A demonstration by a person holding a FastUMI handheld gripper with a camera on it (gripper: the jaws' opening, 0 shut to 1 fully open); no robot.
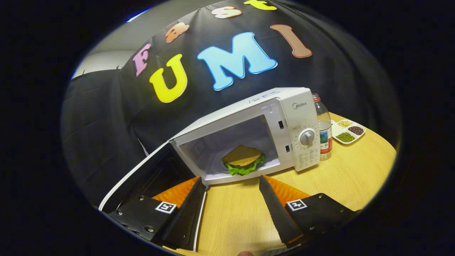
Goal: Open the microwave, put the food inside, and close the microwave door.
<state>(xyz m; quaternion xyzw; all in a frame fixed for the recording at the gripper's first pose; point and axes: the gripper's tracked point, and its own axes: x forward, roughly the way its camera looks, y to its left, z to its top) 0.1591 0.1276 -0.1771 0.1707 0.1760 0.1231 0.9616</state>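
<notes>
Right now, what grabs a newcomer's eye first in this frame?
The white microwave on the wooden table, its door swung wide open beside the near finger. Inside sits a sandwich with green lettuce, just beyond the open, empty hand-held gripper. A water bottle and a tray of beans stand past the microwave's dial side.

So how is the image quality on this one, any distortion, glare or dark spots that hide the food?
Gripper view: strong fisheye bend, so the microwave and table look tilted and curved; focus is sharp on the sandwich inside the lit cavity; the open door beside the left finger is dark; no glare shows on the food; the gripper is open, its jaws spread and empty.
</notes>
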